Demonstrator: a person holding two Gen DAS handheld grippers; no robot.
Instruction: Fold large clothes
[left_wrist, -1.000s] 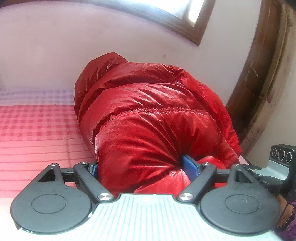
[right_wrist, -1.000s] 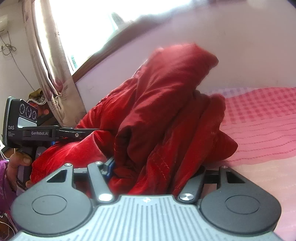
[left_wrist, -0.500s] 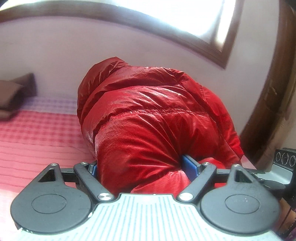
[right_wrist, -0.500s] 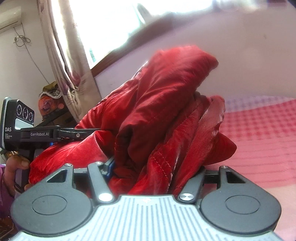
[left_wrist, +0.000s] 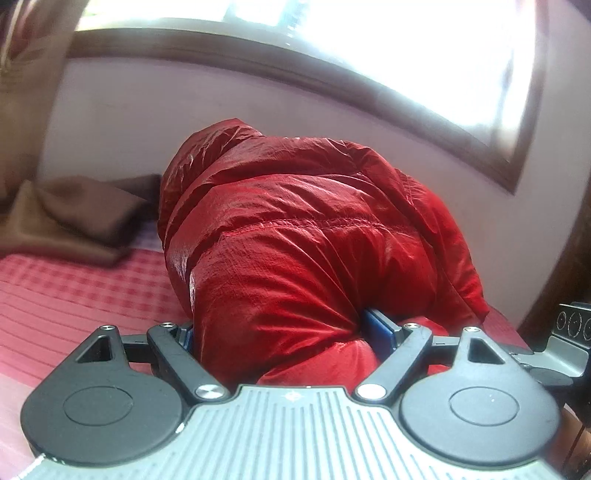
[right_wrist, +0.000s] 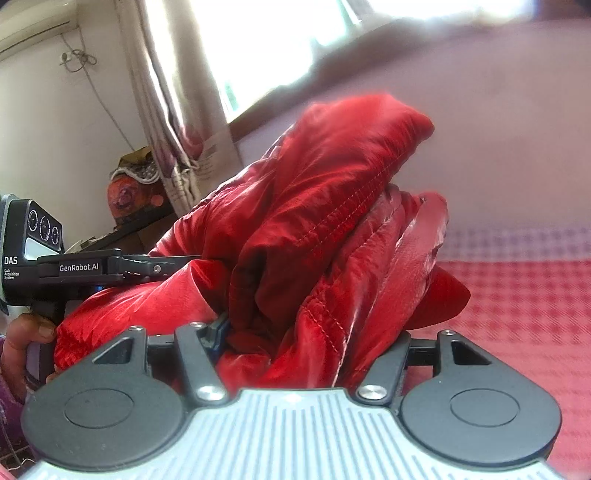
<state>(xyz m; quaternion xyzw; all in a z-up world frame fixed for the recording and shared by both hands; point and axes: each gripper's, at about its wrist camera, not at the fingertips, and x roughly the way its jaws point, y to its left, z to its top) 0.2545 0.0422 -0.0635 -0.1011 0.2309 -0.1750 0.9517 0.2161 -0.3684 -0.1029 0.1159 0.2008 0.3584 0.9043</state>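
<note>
Basically, red jacket (left_wrist: 314, 251) is bunched up and held off the bed (left_wrist: 74, 295) by both grippers, puffy bulk standing up in front of each cam. Left gripper (left_wrist: 284, 332) is clamped on a thick wad of jacket, blue pads pressing in on both sides. Right gripper (right_wrist: 310, 332) is likewise clamped on a bundle of folds, fabric filling the gap btwn its fingers; one blue pad (right_wrist: 218, 328) shows at left, the other is hidden by cloth. In right view, left gripper (right_wrist: 162, 267) shows side-on, fingers buried in jacket, w/ a hand (right_wrist: 29, 332) on its grip. Bed has red-pink checked cover. Brown pillow (left_wrist: 74, 218) lies at far left by wall. Window (left_wrist: 369, 55) above, curtain (right_wrist: 173, 110) beside it.
</note>
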